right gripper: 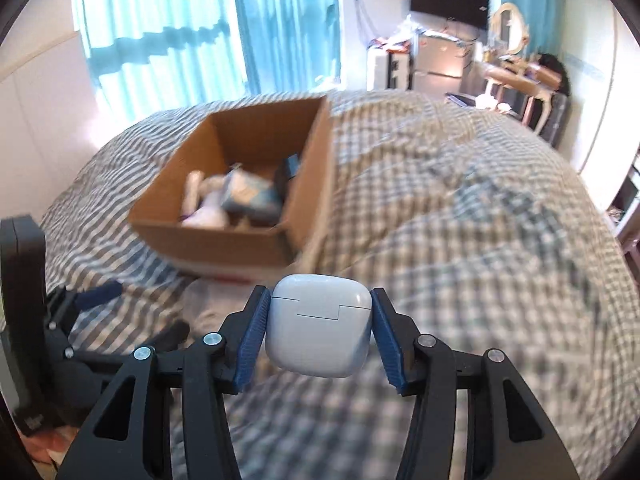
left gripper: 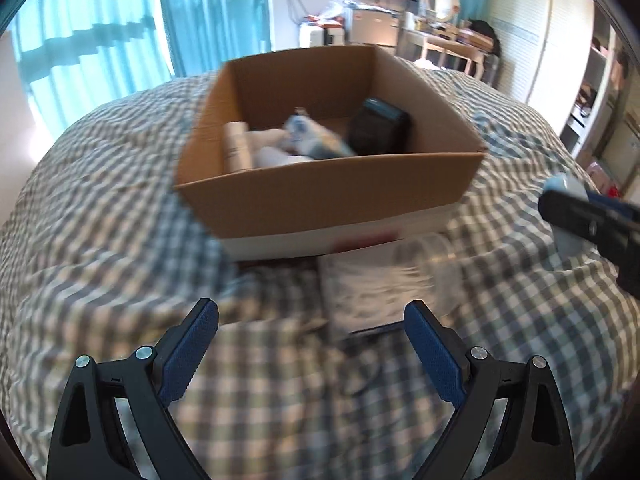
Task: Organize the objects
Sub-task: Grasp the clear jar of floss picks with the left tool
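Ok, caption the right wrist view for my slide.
Right claw grips a white earbud case above the checked bedspread, facing the open cardboard box.

One box (left gripper: 332, 196) is seen on one checked bed (left gripper: 100, 240). Inside it, one tan tube (left gripper: 237, 146), one blue-and-white pack (left gripper: 316, 138) and one black item (left gripper: 378, 128) can be counted; the white items there are too blurred to count. One white case (right gripper: 318, 326) is seen, and two grippers: left (left gripper: 312, 344), right (right gripper: 318, 332).

Bright daylight through curtains (left gripper: 92, 40), motion blur (heavy mid-frame), fisheye-warped edges
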The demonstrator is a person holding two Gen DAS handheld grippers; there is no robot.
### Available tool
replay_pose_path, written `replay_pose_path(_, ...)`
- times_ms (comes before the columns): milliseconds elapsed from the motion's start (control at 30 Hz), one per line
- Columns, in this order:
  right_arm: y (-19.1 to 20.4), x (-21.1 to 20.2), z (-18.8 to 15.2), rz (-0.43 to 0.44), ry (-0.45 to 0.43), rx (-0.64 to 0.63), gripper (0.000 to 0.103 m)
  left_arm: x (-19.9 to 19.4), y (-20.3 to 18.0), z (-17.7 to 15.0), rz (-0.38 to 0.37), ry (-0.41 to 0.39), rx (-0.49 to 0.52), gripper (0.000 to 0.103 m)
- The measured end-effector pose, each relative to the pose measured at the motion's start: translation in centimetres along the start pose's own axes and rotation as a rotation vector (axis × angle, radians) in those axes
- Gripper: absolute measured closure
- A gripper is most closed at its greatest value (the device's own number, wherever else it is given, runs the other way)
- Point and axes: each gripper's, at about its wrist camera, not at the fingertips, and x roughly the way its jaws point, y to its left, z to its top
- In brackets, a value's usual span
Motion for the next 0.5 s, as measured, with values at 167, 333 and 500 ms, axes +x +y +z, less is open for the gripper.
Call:
replay_pose_path(167,-2.0,1.4,0.5,-0.014,0.015,0.015,0.052,1.6,-2.4,0.7,-0.038,0.028,0.026,0.007)
replay_pose_path(333,-3.3,3.1,-0.4,0.02,0.046,0.054,0.052,3.0,-3.5,1.2,-0.096,0.048,-0.002,0.007)
replay_pose_path(500,-3.9,3.7,-0.9,0.048,0.06,0.077,0.052,4.7,-4.8,1.5,-0.052,0.068,0.023,0.007)
